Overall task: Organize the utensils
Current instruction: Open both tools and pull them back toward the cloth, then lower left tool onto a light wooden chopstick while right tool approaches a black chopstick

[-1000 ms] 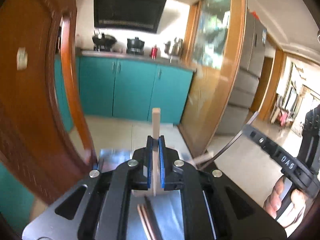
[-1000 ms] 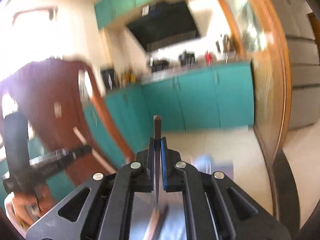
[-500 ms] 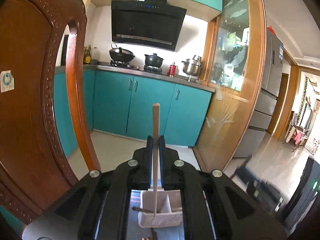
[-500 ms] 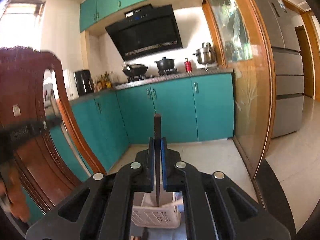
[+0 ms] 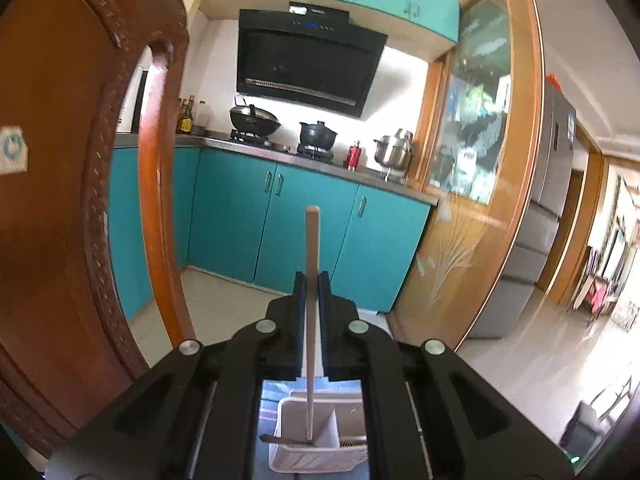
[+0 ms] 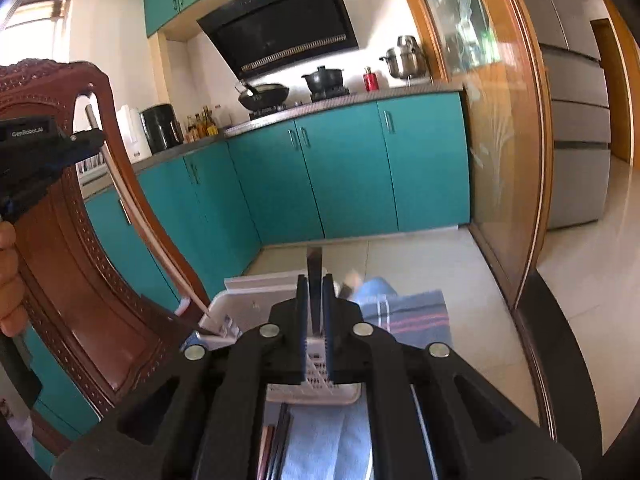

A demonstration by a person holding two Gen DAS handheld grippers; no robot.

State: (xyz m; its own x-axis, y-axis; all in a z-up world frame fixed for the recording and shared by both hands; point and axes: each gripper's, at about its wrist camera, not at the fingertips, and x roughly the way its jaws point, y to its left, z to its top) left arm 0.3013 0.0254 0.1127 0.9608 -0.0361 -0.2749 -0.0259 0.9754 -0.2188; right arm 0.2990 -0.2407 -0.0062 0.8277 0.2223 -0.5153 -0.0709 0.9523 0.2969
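Left tool: clamped on a pale wooden chopstick, upright, lower tip down inside the white caddy.
Right tool: jaws just been easing apart, dark chopstick between them, standing over the caddy; pads not plainly pressing it.
Caddy: white perforated plastic, divided into compartments, near the far edge of the bench; a dark utensil lying across its left rim.
Bench surface: covered by a blue cloth with red and white stripes; more chopsticks lying on it at the near edge.
Beside the bench: carved brown wooden chair, at left.
Room: teal cabinets, black range hood, wok and pots on the stove, pale tiled floor, glass sliding door with wood frame, steel fridge at right.
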